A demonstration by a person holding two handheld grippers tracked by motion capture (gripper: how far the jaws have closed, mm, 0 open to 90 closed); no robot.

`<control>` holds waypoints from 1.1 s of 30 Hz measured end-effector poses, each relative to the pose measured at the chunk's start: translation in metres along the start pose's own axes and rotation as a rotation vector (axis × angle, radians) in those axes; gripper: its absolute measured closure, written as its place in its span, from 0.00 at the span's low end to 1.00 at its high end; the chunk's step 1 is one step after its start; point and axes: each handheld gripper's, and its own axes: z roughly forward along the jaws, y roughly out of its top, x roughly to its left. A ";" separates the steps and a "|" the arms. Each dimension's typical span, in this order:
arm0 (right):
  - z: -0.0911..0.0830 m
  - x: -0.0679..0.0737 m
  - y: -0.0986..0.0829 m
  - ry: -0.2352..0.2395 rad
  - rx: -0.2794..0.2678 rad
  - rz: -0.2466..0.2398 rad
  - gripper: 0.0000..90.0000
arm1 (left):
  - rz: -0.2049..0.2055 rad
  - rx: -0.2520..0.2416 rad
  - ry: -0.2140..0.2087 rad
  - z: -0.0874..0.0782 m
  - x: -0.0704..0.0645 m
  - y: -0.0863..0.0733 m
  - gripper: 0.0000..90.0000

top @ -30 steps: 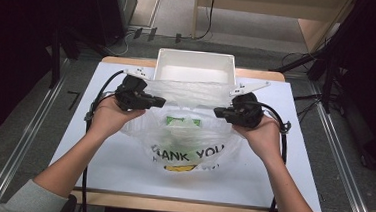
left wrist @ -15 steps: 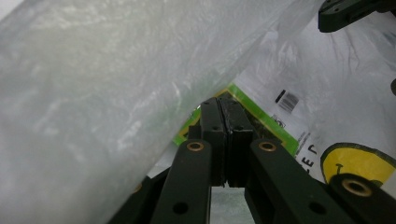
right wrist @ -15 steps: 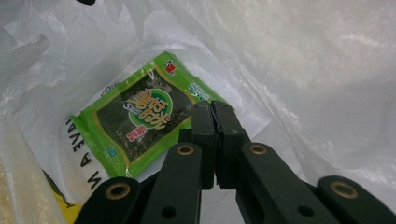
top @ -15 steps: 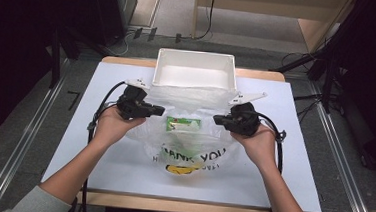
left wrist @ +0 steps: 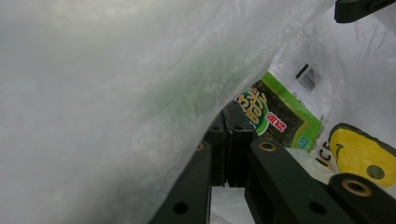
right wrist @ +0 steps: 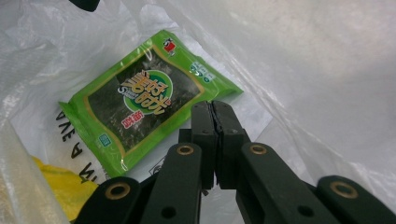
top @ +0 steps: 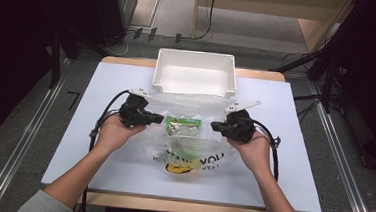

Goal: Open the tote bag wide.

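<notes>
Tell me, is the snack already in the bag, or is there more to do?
Done: the green snack packet lies inside the clear plastic bag. In hand: the left gripper and the right gripper each pinch a side of the bag's mouth, jaws shut on the plastic, holding it apart. Left, probably: letting go, or moving the bag, perhaps to the white bin behind it.

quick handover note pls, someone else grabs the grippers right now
Left gripper: shut on the bag, left side of its mouth.
Right gripper: shut on the bag, right side.
Bag lies on the table, mouth held open toward the bin.
Done: green packet is inside the bag.
Left: probably close or move the bag; keep both grips.
</notes>
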 end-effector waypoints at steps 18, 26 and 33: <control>0.010 0.006 -0.017 -0.006 -0.035 0.025 1.00 | -0.045 0.038 0.012 0.007 0.006 -0.037 1.00; 0.022 0.006 -0.027 -0.011 -0.011 0.045 1.00 | -0.078 0.064 0.034 0.013 0.016 -0.051 1.00; 0.034 0.005 -0.028 -0.019 0.003 0.045 1.00 | -0.070 0.058 0.034 0.023 0.015 -0.048 1.00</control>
